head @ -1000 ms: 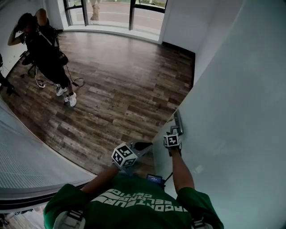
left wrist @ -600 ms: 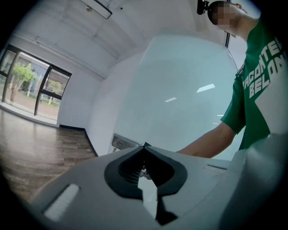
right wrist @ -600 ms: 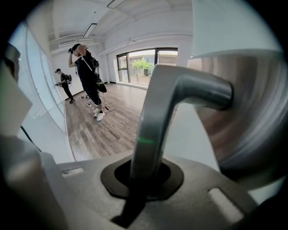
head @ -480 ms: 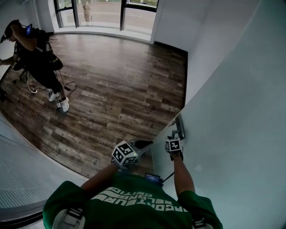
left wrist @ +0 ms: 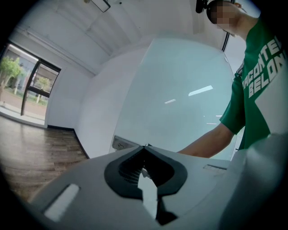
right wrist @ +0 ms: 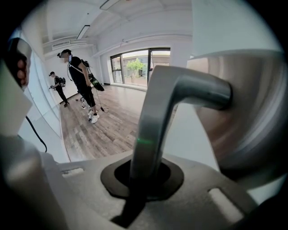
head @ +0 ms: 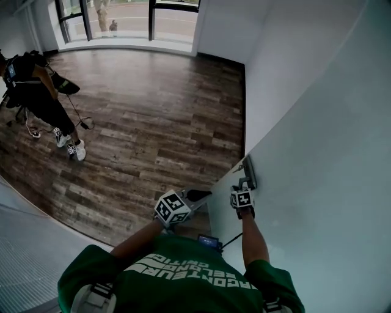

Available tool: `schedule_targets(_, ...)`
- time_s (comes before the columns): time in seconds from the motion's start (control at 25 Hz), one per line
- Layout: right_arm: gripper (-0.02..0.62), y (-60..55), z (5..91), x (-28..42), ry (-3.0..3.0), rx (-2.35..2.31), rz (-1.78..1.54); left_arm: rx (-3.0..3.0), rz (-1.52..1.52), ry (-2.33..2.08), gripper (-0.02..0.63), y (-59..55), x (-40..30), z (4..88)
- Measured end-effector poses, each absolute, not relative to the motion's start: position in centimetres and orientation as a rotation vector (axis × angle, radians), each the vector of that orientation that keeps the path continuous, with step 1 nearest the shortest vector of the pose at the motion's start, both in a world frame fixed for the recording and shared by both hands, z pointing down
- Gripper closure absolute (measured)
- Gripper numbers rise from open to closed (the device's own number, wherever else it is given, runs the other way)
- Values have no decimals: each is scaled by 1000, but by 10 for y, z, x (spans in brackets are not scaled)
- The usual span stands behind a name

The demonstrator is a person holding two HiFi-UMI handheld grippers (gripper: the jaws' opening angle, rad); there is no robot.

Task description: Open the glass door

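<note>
The pale frosted glass door fills the right of the head view, and its metal lever handle sits at its near edge. My right gripper is shut on that handle. In the right gripper view the handle runs down between the jaws of my right gripper, and its plate is at the right. My left gripper hangs beside the door's edge, left of the handle, touching nothing. In the left gripper view my left gripper is shut and holds nothing, facing the door.
Wooden floor stretches ahead to tall windows. A person in black stands at the far left with cables at the feet. A ribbed glass panel runs along the lower left. White wall meets the door.
The door with my right gripper on its handle has moved further out, and my left gripper went along. The person in black now lies further left in the head view.
</note>
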State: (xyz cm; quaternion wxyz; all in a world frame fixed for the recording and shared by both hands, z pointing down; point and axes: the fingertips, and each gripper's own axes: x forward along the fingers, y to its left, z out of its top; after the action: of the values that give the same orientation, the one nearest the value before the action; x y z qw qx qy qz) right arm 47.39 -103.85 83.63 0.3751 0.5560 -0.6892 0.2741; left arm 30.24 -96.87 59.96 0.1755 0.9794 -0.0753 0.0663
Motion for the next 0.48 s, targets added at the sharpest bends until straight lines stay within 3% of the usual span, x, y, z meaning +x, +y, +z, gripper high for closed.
schedule_targets(0.48, 611, -1042, 838, 527, -1723, 1501, 735, 2764, 230, -176, 590, -974, 320, 608)
